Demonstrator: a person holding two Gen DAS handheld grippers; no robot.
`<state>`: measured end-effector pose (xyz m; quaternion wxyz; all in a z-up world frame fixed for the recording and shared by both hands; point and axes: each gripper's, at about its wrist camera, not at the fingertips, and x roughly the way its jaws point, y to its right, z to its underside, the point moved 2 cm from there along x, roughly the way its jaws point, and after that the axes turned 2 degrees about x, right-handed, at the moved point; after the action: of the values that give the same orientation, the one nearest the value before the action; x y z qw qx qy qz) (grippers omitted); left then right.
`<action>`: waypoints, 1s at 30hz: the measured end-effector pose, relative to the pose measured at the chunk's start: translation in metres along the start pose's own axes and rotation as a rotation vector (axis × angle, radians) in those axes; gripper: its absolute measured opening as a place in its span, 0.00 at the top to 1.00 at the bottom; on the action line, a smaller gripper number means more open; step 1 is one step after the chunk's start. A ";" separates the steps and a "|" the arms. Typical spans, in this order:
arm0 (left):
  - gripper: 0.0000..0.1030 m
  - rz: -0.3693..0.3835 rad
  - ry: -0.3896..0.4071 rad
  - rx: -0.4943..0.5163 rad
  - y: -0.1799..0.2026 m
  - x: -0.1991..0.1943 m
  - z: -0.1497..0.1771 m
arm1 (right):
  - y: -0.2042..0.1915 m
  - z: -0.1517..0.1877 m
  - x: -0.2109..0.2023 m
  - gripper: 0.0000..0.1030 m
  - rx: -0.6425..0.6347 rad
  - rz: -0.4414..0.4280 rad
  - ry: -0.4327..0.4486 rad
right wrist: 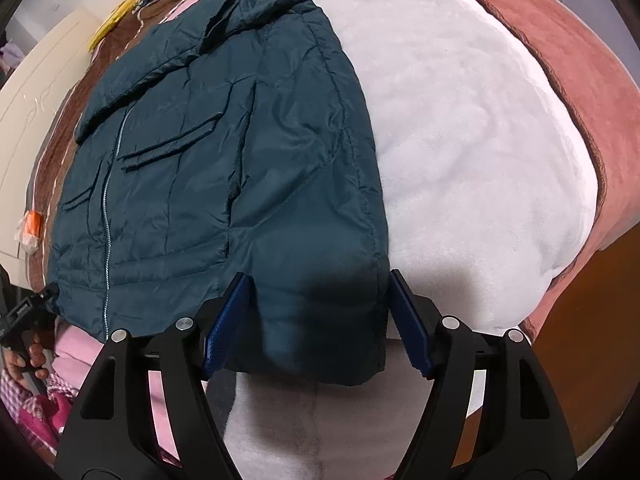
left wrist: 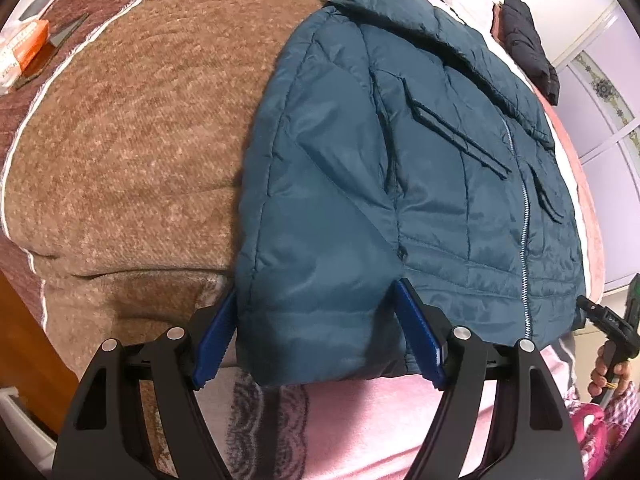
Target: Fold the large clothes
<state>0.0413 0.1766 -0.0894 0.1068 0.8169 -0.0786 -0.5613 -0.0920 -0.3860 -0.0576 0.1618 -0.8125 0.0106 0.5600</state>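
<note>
That teal puffer jacket (left wrist: 400,184) is lying flat on the bed (left wrist: 120,140), zipped up, collar at the far end, hem toward you. Your left hand-held gripper (left wrist: 316,336) is spread wide around the left sleeve cuff, and the right hand-held gripper (right wrist: 320,320) is wide around the right cuff; neither looks clamped yet. I'd expect it to be light and puffy with a slick shell, so bite deep at the cuff seams or it'll probably slide out.
</note>
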 end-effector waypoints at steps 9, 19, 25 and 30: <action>0.28 -0.045 0.010 0.029 0.010 0.004 0.001 | -0.002 0.002 0.001 0.32 -0.028 0.017 0.008; 0.28 -0.060 0.005 0.047 0.014 0.010 0.001 | -0.005 0.002 0.003 0.32 -0.040 0.022 0.001; 0.28 -0.063 -0.002 0.048 0.014 0.014 0.000 | -0.004 0.002 0.003 0.38 -0.042 0.009 -0.002; 0.35 -0.043 -0.007 0.049 0.014 0.015 0.001 | 0.002 0.001 0.002 0.53 -0.016 -0.025 -0.001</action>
<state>0.0457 0.1589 -0.0994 0.0744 0.8189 -0.0751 -0.5640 -0.0927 -0.3877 -0.0600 0.1620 -0.8136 -0.0040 0.5584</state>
